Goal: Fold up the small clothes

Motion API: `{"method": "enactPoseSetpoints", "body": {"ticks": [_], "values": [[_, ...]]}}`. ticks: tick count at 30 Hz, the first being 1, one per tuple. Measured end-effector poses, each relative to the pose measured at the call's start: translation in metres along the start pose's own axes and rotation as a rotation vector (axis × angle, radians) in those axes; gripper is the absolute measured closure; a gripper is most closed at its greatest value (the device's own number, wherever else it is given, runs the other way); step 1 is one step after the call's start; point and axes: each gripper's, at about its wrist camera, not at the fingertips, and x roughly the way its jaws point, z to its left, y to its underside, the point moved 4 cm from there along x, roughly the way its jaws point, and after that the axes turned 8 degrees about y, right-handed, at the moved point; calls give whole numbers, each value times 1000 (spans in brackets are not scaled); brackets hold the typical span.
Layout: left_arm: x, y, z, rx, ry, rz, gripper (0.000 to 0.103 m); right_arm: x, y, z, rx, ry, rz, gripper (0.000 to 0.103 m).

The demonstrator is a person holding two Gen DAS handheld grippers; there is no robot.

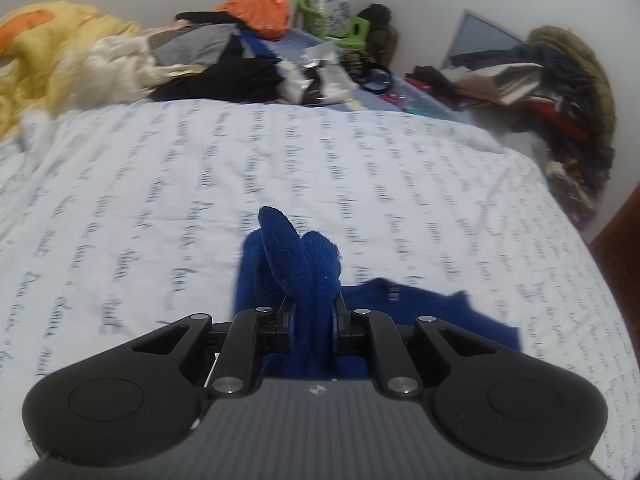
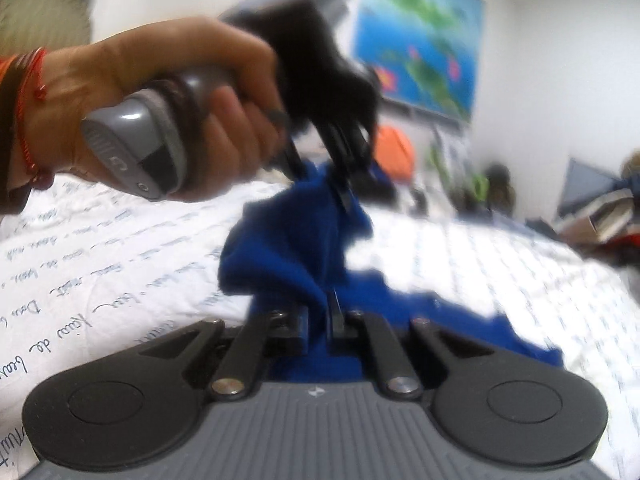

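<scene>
A small dark blue garment (image 1: 296, 264) is bunched up above the white bed sheet (image 1: 160, 184) with script print. My left gripper (image 1: 312, 312) is shut on a fold of it, and cloth sticks up past the fingers. The rest of the garment (image 1: 424, 312) trails on the sheet to the right. In the right wrist view my right gripper (image 2: 318, 320) is shut on another part of the blue garment (image 2: 288, 248). The left gripper (image 2: 340, 184), held by a hand, pinches the same cloth higher up. This view is blurred.
A heap of clothes (image 1: 192, 60) with an orange bag (image 1: 260, 4) lies at the far side of the bed. A yellow blanket (image 1: 44, 56) is at the far left. More clothes (image 1: 560, 92) are stacked on the right by the wall.
</scene>
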Motion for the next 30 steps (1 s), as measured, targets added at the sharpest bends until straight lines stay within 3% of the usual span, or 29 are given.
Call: {"method": "enactPoseSetpoints", "body": {"ticks": [7,21,30], "values": [[28,7,-60,62,47,19,87,-7,19,-59,123,80,49,96],[84,41,-153,168,110,79,87,-24,63,-134,335,159,141,96],[110,67,-189,262,85,119,87,-30,88,-160,424,158,207,96]]}}
